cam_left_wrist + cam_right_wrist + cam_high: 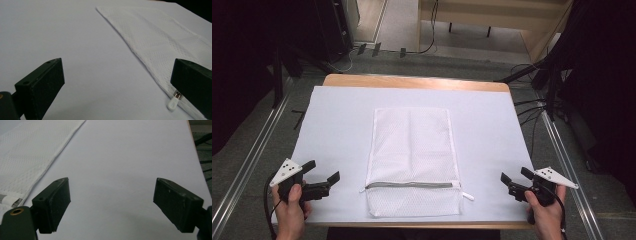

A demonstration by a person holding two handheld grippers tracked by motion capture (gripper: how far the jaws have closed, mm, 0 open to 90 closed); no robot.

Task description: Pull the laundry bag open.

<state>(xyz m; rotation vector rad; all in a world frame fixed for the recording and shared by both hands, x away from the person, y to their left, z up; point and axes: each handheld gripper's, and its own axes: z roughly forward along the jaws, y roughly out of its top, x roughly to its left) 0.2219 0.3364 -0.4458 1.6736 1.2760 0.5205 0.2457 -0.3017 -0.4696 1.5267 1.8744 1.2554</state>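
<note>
Tongs sit at both near corners of the bench in the high view: the left tongs (pixel 321 174) and the right tongs (pixel 513 176), each held in one hand, jaws spread wide with nothing between them. Between the two, flat on the white sheet (pixel 337 120) that covers the bench, lies one white mesh laundry bag (pixel 412 160), rectangular, its long side running away from the person. One grey zipper band (pixel 409 184) crosses it near the close end, with a small white pull (pixel 468 196) sticking out at the bag's right edge. No writing or label can be read on it.

From the left gripper view, the left tongs (pixel 117 82) gape over bare sheet; the bag's (pixel 160 37) honeycomb weave shows clearly, and a white zipper tab (pixel 172 104) with a metal link lies just beside one jaw.

From the right gripper view, the right tongs (pixel 112 202) stand open above the sheet, the bag (pixel 27 152) well off to one side, hemmed edge plain.
</note>
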